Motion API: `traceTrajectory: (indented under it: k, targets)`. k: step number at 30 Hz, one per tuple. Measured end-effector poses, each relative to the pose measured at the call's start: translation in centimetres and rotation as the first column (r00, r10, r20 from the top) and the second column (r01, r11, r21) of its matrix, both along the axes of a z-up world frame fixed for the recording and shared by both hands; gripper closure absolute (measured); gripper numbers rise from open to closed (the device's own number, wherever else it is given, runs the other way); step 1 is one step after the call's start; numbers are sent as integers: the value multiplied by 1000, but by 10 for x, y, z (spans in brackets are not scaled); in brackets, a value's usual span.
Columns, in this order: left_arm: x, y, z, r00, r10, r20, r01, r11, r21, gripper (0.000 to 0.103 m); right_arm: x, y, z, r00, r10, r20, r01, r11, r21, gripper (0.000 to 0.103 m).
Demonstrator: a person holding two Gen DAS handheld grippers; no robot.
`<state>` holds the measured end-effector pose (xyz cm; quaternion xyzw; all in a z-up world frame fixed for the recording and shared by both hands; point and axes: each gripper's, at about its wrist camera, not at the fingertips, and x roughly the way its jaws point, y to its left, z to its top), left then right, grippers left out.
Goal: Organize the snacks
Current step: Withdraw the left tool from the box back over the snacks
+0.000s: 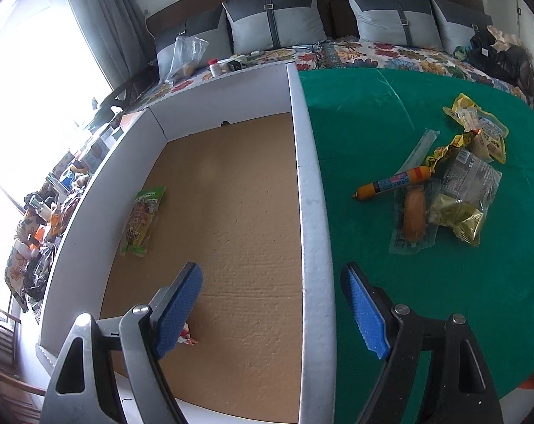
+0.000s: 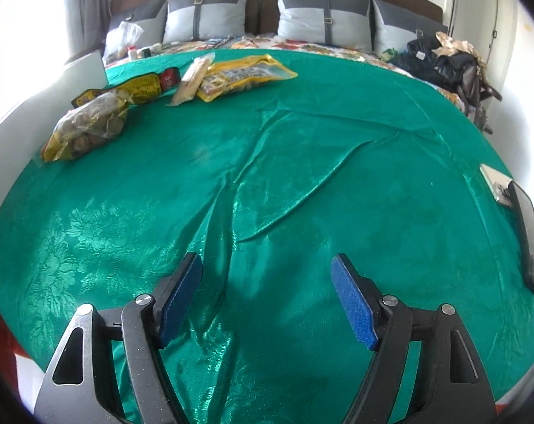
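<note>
My left gripper (image 1: pixel 270 305) is open and empty, hovering over the right wall of a white box (image 1: pixel 311 212) with a brown cardboard floor. Inside the box lie a green and yellow snack packet (image 1: pixel 142 221) at the left and a small red and white wrapper (image 1: pixel 188 337) by my left finger. On the green cloth (image 1: pixel 373 123) to the right lies a pile of snacks: an orange sausage (image 1: pixel 394 183), a clear pack with a bun (image 1: pixel 413 219), a gold bag (image 1: pixel 459 217), a yellow pack (image 1: pixel 481 125). My right gripper (image 2: pixel 267 295) is open and empty above bare green cloth (image 2: pixel 302 162). The snack pile (image 2: pixel 175 88) lies far left.
Grey pillows (image 1: pixel 274 17) and a flowered bedspread (image 1: pixel 390 54) lie behind the cloth. A clear bag (image 1: pixel 185 58) and a small bottle (image 1: pixel 214 67) stand behind the box. Dark bags (image 2: pixel 443 60) sit at the far right. A black flat object (image 2: pixel 527 236) and a small card (image 2: pixel 495 183) lie at the cloth's right edge.
</note>
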<state>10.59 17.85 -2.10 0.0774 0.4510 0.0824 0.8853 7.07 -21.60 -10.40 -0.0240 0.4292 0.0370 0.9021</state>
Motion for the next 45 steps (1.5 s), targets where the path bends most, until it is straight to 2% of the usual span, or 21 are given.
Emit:
traceTrajectory:
  k: [11,19,21,23,25,26,28,35,39,45]
  targets:
    - [-2,2,1,1000,-5,4,5,1000,-24,20,0,-3,-5,1000,-22,17,22,1000,0,14]
    - [-4,2,4,1000,-2,24,2,1000,-26,15,-1,-3,-4,999,-24,23,24,1000,1,13]
    - [-5,2,6,999,12,34,-11,1000,-18,15,-1,-4,-4,999,-24,23,24,1000,2,13]
    - [-8,-2,15,996,56,68,-57,998,20,15,-1,-4,-4,999,-24,23,24,1000,2,13]
    - [-19,-10,31,987,65,149,-73,996,46,14,-1,-4,-4,999,-24,22,24,1000,2,13]
    - [-24,-17,39,981,64,186,-77,995,63,11,-1,-3,-4,999,-24,23,24,1000,2,13]
    - [-31,-32,51,975,46,220,-67,993,93,6,-1,-3,-4,999,-23,24,23,1000,2,12]
    - [-44,-92,68,976,-79,203,57,992,109,5,-1,-4,-4,999,-23,25,22,1000,3,12]
    - [-48,-119,78,971,-119,209,95,988,122,5,-1,-4,-4,999,-22,25,22,1000,3,12]
    - [-52,-145,93,961,-163,225,123,975,183,5,-1,-4,-4,999,-22,25,22,1000,3,12]
